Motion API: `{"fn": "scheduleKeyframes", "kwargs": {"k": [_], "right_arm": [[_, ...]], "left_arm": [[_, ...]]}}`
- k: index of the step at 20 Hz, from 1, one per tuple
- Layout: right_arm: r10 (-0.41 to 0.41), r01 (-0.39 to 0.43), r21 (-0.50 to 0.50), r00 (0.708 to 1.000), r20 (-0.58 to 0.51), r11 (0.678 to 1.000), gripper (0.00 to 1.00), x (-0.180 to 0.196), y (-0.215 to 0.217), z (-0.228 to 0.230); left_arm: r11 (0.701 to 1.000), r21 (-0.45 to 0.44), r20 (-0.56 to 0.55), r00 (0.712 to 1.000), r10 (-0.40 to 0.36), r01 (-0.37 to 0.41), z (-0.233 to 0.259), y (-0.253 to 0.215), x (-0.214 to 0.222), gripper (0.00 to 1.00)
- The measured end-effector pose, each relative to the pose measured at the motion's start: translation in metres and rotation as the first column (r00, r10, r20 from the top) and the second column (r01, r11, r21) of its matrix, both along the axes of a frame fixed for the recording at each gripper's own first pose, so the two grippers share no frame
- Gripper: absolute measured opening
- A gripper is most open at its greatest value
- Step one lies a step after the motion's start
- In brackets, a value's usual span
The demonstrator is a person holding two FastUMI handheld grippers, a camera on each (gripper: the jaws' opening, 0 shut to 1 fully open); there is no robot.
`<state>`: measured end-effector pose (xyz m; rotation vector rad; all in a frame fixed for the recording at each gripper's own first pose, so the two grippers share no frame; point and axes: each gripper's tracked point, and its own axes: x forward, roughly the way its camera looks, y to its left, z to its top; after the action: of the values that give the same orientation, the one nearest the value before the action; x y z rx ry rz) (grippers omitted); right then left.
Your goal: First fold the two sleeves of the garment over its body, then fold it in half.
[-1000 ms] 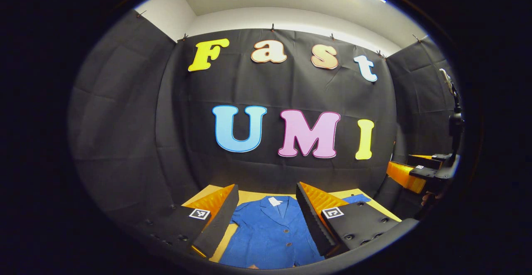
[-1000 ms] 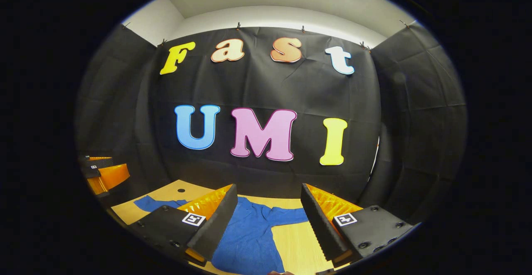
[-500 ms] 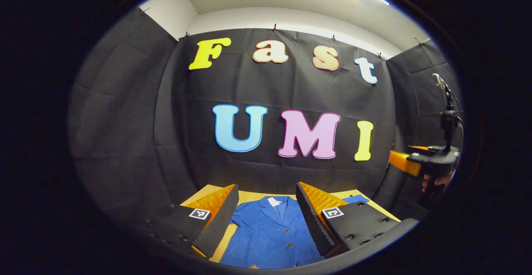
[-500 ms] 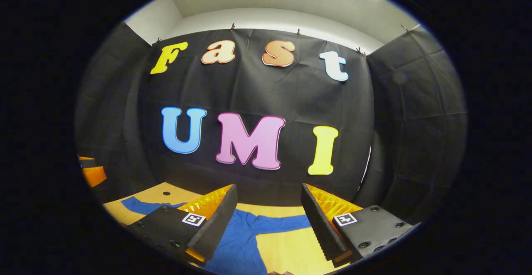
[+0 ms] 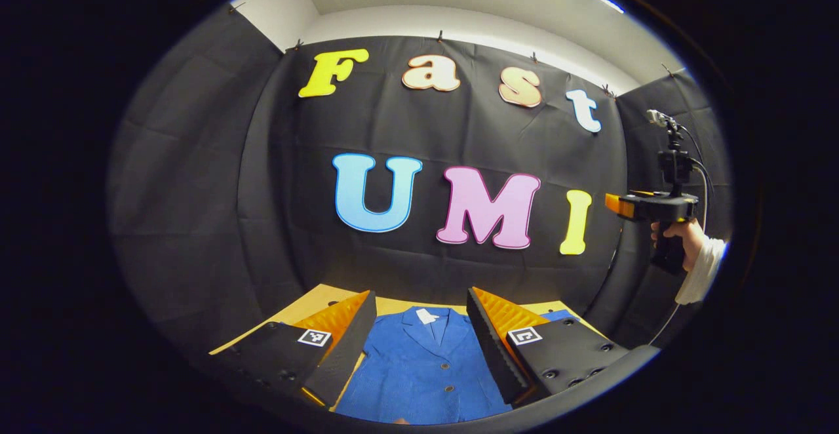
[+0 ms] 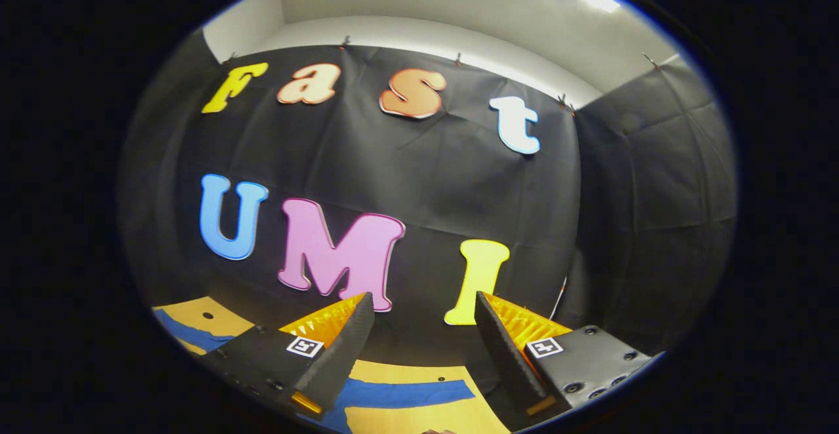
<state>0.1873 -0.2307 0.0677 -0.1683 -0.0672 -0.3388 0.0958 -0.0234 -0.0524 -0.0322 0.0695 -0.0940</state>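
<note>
A blue button-front jacket [image 5: 419,372] lies flat on the wooden table [image 5: 314,296], its collar and white label at the far end. My left gripper [image 5: 419,299] hovers above the jacket's body, open, with nothing between its fingers. At the right of the left gripper view, a hand in a white sleeve [image 5: 698,267] holds the right gripper [image 5: 645,204] high in the air. In the right gripper view, the right gripper [image 6: 424,299] is open and empty, well above the table. One blue sleeve [image 6: 406,394] stretches across the wood below it, and the other sleeve [image 6: 187,335] shows at the left.
Black cloth walls close the booth on three sides, close behind the table's far edge [image 6: 177,309]. A small dark hole [image 6: 207,315] marks the tabletop near the left sleeve. A cable hangs from the right gripper's handle [image 5: 665,329].
The right gripper has risen and tilted upward, so less of the jacket shows below it. The left gripper has barely moved, lifting slightly. Both stayed open.
</note>
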Motion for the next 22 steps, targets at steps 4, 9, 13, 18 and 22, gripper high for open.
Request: {"fn": "scheduleKeyframes", "kwargs": {"k": [4,9,13,18,22], "right_arm": [[-0.028,0.026,-0.026,0.997,-0.073,0.999,0.94,0.068,-0.069,-0.07],[-0.123,0.189,0.168,0.932,-0.34,0.967,0.97,0.124,-0.171,-0.24],[-0.106,0.294,0.264,0.826,-0.554,0.919,0.97,0.146,-0.218,-0.376],[-0.075,0.337,0.25,0.716,-0.695,0.908,0.97,0.147,-0.235,-0.466],[-0.069,0.389,0.246,0.641,-0.765,0.888,0.97,0.137,-0.249,-0.513]], "left_arm": [[0.999,-0.052,-0.004,1.0,0.01,-0.01,-0.007,-0.023,0.021,0.8],[0.994,0.0,-0.068,0.992,0.109,-0.11,-0.018,-0.037,0.057,0.8],[0.984,0.02,-0.143,0.973,0.181,-0.18,-0.036,-0.049,0.083,0.8],[0.978,0.087,-0.185,0.961,0.204,-0.191,-0.047,-0.071,0.105,0.8],[0.98,0.09,-0.228,0.954,0.194,-0.177,-0.058,-0.09,0.121,0.81]]}}
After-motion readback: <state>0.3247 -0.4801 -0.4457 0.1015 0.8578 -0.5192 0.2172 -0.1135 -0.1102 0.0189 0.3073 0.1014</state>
